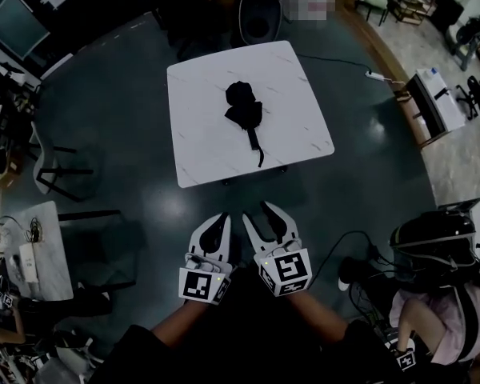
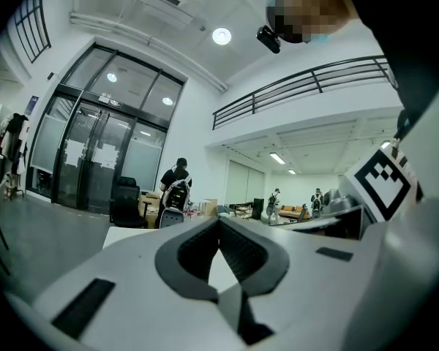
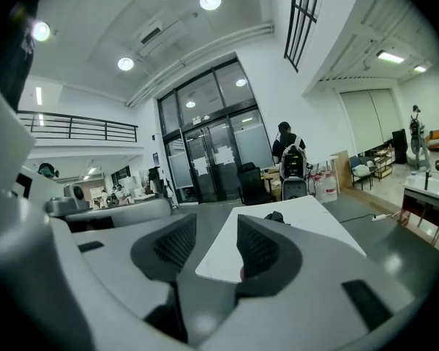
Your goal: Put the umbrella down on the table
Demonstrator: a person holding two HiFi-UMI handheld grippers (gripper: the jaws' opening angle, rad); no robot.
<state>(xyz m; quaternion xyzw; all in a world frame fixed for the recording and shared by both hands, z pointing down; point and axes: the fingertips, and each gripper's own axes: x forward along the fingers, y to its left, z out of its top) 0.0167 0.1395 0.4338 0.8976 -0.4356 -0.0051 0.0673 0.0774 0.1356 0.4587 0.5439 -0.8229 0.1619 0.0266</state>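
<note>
White table (image 1: 200, 94) w/ black folded umbrella (image 1: 244, 110) lying near its ctr.

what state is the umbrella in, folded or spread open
Folded: the black umbrella lies on the white table as a small collapsed bundle, canopy not spread.

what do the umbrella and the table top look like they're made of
umbrella: probably black matte fabric; it lies in soft crumpled folds with no shine.
table: hard, smooth white top with faint grey veins, a marble look; real stone or printed laminate, cannot tell.
</note>
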